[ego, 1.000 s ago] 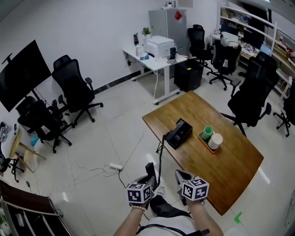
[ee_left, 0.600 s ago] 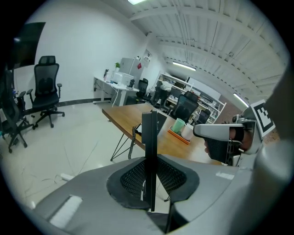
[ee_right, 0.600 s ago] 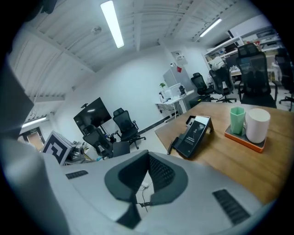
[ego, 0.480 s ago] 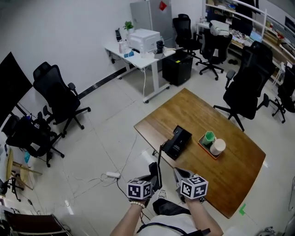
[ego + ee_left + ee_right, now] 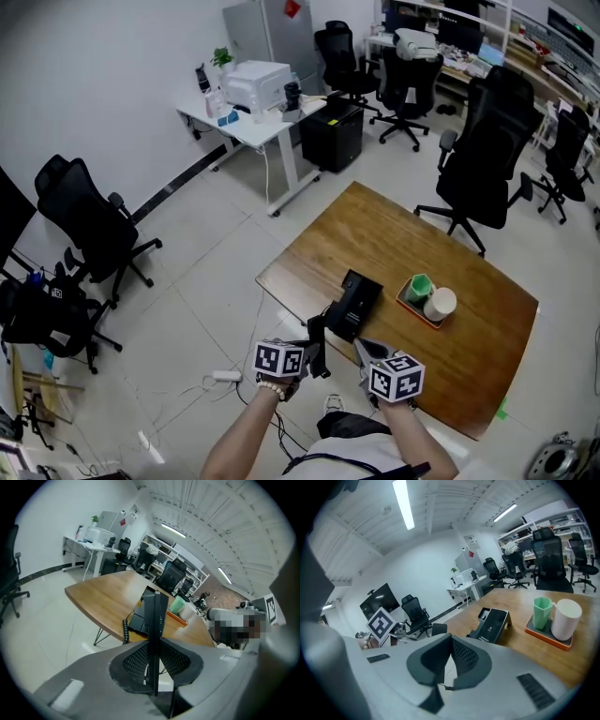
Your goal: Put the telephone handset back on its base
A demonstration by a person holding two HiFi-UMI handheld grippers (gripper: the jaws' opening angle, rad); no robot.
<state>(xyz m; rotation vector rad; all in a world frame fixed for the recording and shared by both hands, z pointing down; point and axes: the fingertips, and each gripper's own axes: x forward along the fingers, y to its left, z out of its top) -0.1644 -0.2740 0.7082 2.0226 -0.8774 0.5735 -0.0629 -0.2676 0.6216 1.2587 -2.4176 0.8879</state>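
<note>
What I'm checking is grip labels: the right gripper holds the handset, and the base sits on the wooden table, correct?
No: the left gripper holds the handset, as the left gripper view shows; the right gripper is shut, empty. The base does sit on the wooden table.

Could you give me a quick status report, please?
Left gripper shut on handset, short of base. Right gripper shut, empty. Base on table, unoccupied. Cup tray beside base, not touching.

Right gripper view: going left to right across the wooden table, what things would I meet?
Telephone base → green cup → white cup
</note>
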